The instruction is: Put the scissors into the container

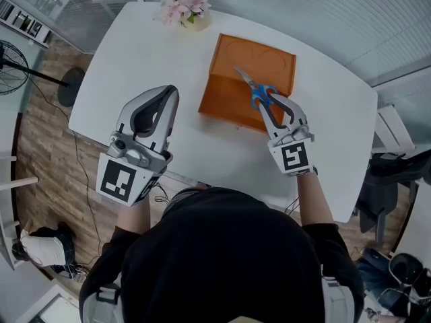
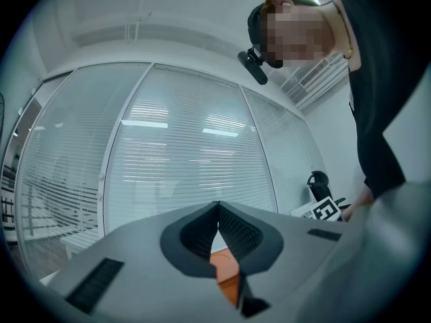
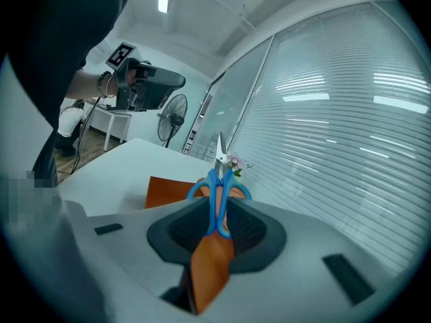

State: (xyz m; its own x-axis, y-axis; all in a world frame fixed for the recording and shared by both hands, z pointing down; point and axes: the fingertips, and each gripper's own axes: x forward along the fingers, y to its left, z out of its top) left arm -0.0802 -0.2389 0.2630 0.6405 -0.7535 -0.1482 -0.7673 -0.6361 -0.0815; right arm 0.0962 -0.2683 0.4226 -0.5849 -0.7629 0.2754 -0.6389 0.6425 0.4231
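The scissors [image 1: 256,89] have blue handles and grey blades. My right gripper [image 1: 269,103] is shut on their handles and holds them over the orange container [image 1: 232,93], blades pointing to the far left. In the right gripper view the scissors [image 3: 217,192] stick up from between the jaws, with the orange container [image 3: 168,192] behind. My left gripper [image 1: 168,98] is shut and holds nothing, above the white table [image 1: 141,59] left of the container. In the left gripper view its pads [image 2: 232,229] meet, with a sliver of the orange container [image 2: 227,274] below.
A pot of pink flowers [image 1: 184,7] stands at the table's far edge, behind the container. A black fan [image 1: 13,66] stands on the wooden floor at the left. A dark chair [image 1: 390,173] is off the table's right side.
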